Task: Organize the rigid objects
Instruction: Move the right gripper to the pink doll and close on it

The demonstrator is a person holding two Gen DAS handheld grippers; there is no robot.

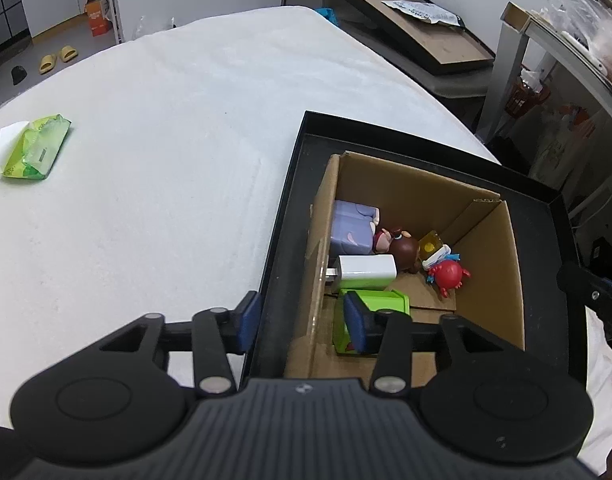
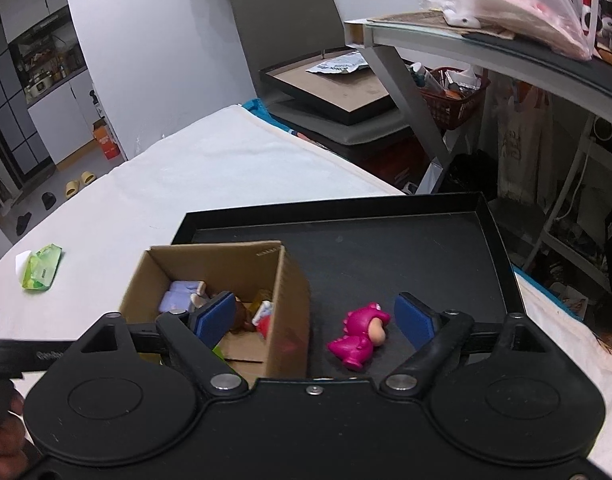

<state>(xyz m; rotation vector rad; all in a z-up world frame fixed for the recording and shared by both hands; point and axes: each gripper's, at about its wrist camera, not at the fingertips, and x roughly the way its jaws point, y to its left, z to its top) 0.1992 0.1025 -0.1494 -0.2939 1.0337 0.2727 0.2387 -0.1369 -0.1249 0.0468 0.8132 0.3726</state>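
Observation:
An open cardboard box (image 1: 494, 280) stands in a shallow black tray (image 1: 284, 216). It holds a purple box (image 1: 352, 228), a brown-haired figure (image 1: 402, 246), a white charger (image 1: 368, 271), a red crab toy (image 1: 448, 274) and a green block (image 1: 380, 304). My left gripper (image 1: 302, 324) is open and straddles the box's left wall, with its right finger in front of the green block. In the right wrist view a pink dinosaur toy (image 2: 358, 340) lies on the tray floor (image 2: 406, 256) right of the box (image 2: 286, 300). My right gripper (image 2: 315, 322) is open above it, pads clear of it.
The tray sits on a white cloth-covered table (image 1: 166, 140). A green tissue pack (image 1: 34, 148) lies far left on it. Behind the table stands a grey chair (image 2: 290, 28) bearing a black frame, and a glass desk (image 2: 486, 48) with a plastic bag rises to the right.

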